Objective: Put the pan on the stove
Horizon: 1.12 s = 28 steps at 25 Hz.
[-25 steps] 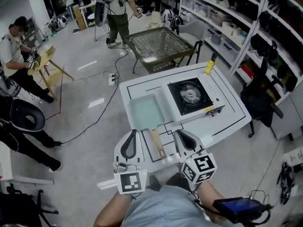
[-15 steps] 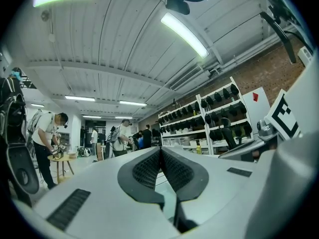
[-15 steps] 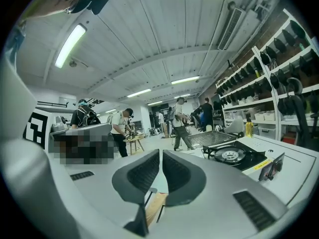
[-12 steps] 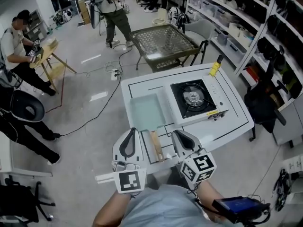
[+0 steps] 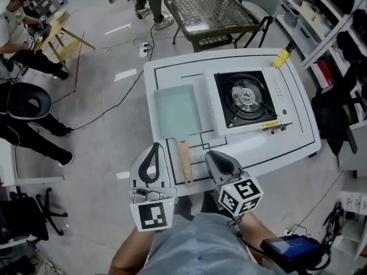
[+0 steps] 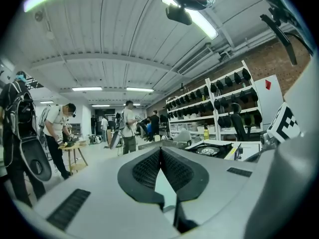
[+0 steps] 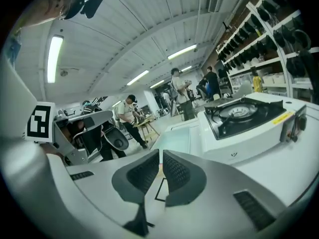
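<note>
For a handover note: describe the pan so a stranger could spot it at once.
Find the white table marked with black lines. Left of the gas stove on it lies the pan. It is the only rectangular, pale green thing there, and its wooden handle points toward the table's near edge.

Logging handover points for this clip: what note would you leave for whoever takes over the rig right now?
Claws: left claw and right claw are both shut and empty, either side of the wooden handle, apart from it.
Things: the pan sits on the white table, just left of the stove in the head view.
Done: nothing yet; the pan is ungripped.
Left: open a claw, grip the handle, set the pan on the stove.
</note>
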Each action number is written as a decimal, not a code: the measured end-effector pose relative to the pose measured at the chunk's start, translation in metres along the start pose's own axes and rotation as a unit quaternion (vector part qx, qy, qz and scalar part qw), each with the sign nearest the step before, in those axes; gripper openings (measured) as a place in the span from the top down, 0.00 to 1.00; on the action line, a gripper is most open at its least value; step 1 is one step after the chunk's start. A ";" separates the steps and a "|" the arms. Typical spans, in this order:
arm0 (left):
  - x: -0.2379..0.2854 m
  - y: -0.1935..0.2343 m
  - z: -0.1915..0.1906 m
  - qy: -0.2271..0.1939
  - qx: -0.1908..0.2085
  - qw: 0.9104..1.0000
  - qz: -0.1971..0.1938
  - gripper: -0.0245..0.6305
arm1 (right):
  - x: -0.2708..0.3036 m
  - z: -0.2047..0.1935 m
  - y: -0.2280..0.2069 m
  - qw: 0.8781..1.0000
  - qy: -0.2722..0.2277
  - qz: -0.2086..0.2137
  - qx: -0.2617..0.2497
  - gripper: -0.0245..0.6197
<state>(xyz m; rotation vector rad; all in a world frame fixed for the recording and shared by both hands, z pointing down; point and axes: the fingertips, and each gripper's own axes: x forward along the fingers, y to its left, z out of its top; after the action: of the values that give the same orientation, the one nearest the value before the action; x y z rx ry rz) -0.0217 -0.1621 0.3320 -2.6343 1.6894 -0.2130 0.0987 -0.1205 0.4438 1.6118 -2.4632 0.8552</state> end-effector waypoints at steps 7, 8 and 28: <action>0.022 -0.002 -0.039 0.057 -0.006 0.998 0.023 0.93 | 0.021 -0.040 -0.020 0.996 0.068 0.037 0.042 0.88; 0.022 0.000 -0.042 0.063 -0.005 0.998 0.027 0.93 | 0.023 -0.043 -0.020 0.995 0.075 0.044 0.050 0.88; 0.059 0.043 -0.076 0.107 -0.021 0.992 0.061 0.93 | 0.077 -0.067 0.012 0.940 0.191 0.180 0.217 0.61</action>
<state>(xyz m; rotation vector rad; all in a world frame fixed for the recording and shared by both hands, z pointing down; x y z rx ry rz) -0.0450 -0.2281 0.4102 -2.6069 1.9309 -0.4778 0.0389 -0.1473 0.5228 0.9408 -2.4178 1.6819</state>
